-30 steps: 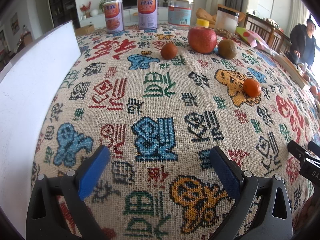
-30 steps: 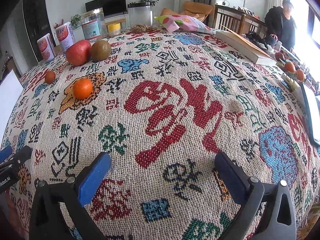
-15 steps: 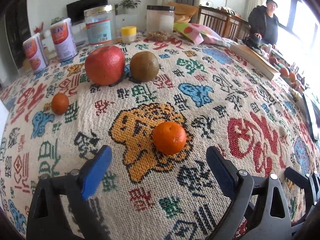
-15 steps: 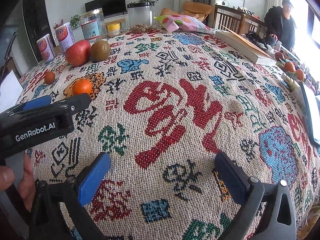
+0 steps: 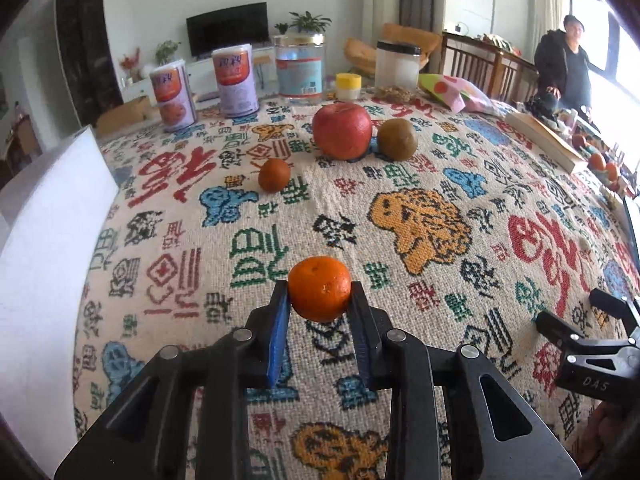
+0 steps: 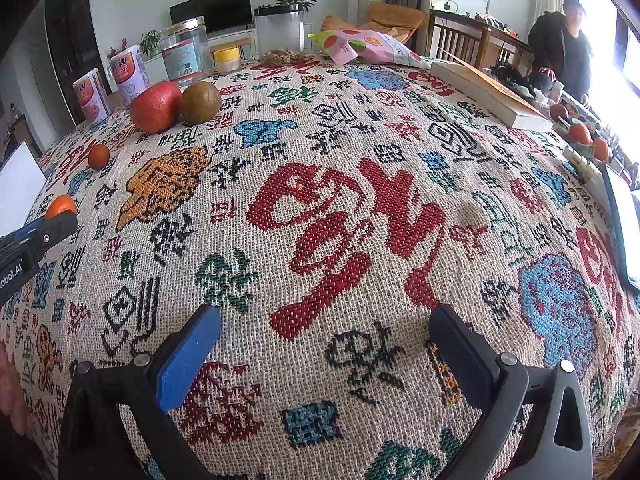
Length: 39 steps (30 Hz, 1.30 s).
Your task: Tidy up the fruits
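My left gripper is shut on a small orange tangerine, held just above the patterned tablecloth. Farther back lie a red apple, a brown kiwi touching it, and a small dark orange fruit. My right gripper is open and empty over the cloth at the near edge. In the right wrist view the apple, the kiwi, the small fruit and the held tangerine are at the left.
A white board stands along the left edge. Two cans, a clear jar, a yellow-lidded pot and a plastic container line the back. A snack bag and book lie right. A person stands far right.
My left gripper closed on the tangerine and carried it left and nearer, off the orange pattern. The right gripper has stayed in place.
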Available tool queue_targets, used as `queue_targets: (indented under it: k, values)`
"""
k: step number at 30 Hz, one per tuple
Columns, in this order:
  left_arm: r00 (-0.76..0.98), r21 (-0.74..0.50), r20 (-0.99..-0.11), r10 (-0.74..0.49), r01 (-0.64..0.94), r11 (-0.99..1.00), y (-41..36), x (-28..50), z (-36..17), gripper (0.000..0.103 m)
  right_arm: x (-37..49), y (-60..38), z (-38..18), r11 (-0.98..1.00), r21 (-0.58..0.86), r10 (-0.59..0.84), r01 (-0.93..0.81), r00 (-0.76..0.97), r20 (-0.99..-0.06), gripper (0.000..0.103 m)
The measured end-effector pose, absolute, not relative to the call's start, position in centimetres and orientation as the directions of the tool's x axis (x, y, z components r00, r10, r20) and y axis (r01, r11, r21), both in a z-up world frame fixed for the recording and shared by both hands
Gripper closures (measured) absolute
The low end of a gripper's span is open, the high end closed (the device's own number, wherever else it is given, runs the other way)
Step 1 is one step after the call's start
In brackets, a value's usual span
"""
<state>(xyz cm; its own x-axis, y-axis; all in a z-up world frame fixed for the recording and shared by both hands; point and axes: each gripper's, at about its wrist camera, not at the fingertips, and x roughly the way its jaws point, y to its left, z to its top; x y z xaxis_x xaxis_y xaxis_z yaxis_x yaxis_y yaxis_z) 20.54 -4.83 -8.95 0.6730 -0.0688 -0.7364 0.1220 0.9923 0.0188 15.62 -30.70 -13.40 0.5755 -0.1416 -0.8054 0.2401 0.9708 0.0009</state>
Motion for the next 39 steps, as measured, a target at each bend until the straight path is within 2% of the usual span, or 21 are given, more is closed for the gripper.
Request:
queue_targets:
  k: [5, 7, 9, 11, 15, 22, 29, 39]
  values:
    - [0.621, -0.026, -0.783, -0.044, 0.038, 0.999, -0.7, 19.4, -11.0, 0.074, 15.6, -30.7, -13.4, 0.971, 0.001, -0.142, 0.24, 0.575, -0.806, 0.0]
    - [0.64, -0.053, -0.766, -0.059, 0.029, 0.998, 0.1, 19.0, -11.3, 0.068, 15.6, -30.7, -13.4, 0.971, 0.001, -0.142, 0.24, 0.575, -0.806, 0.0]
    - [0.633, -0.042, -0.774, -0.035, 0.004, 0.999, 0.3, 19.2, -11.6, 0.036, 15.6, -30.7, -13.4, 0.971, 0.001, -0.141, 0.24, 0.576, -0.805, 0.0]
    - [0.619, -0.049, -0.784, -0.048, 0.015, 0.999, 0.2, 19.4, -11.8, 0.017, 15.6, -30.7, -13.4, 0.971, 0.001, -0.141, 0.24, 0.575, -0.806, 0.0]
    - [0.609, 0.044, -0.793, 0.031, 0.007, 0.999, -1.1, 19.6, -12.0, 0.006, 15.6, -30.7, -13.4, 0.971, 0.001, -0.142, 0.24, 0.575, -0.806, 0.0]
    - [0.564, 0.076, -0.824, 0.056, 0.012, 0.997, -0.4, 19.3, -11.7, 0.006, 15.7, -30.7, -13.4, 0.971, 0.001, -0.142, 0.24, 0.575, -0.806, 0.0]
    - [0.495, 0.02, -0.869, 0.016, 0.004, 1.0, 1.2, 19.7, -11.9, 0.001, 15.6, -30.7, -13.5, 0.971, 0.001, -0.142, 0.241, 0.575, -0.806, 0.0]
    - [0.576, 0.015, -0.818, -0.01, 0.039, 0.999, 1.4, 18.5, -12.1, 0.0, 15.7, -30.7, -13.5, 0.97, 0.0, -0.143, 0.241, 0.575, -0.806, 0.0]
